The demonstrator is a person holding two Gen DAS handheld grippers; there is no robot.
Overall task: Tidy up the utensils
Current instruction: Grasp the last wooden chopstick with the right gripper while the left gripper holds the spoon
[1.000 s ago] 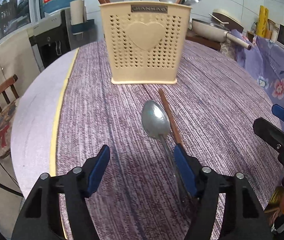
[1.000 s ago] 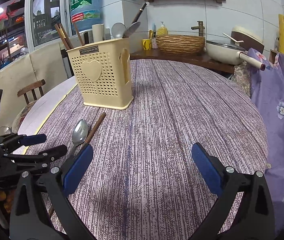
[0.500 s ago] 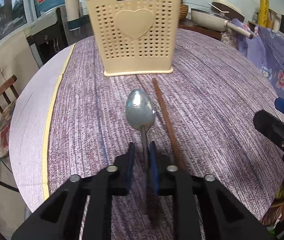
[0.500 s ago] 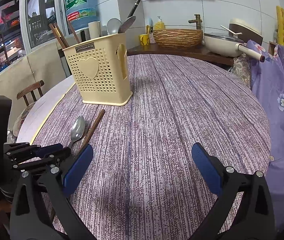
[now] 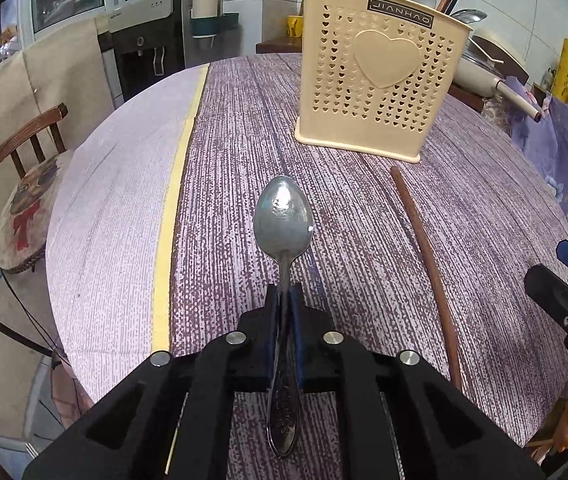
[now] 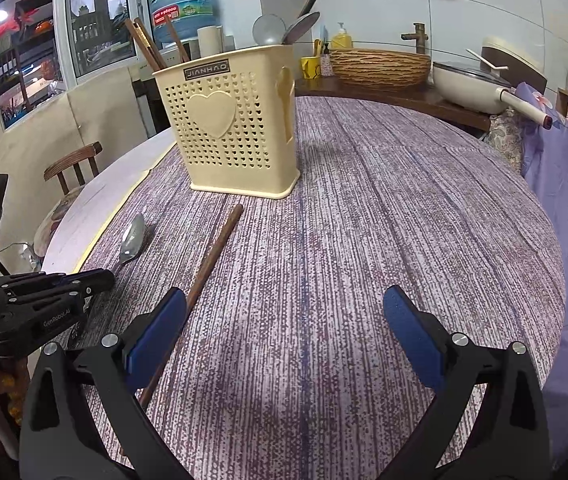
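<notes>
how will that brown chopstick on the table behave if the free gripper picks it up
The chopstick looks thin, stiff and probably light. Its rounded shaft may roll on the tablecloth if nudged, and, gripped near one end, it could pivot between the fingers.

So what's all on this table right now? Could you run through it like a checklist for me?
Surface: round table under a purple striped cloth.
Job's things: metal spoon; brown chopstick lying on the cloth; cream holder upright, already holding chopsticks and spoons.
Clutter: nothing seen on the table.
Grippers: left tool clamps the spoon's handle; right tool open, empty.
Cables: thin wire beside the table's edge.
Surroundings: wooden chair, water dispenser, pan, woven basket.
</notes>
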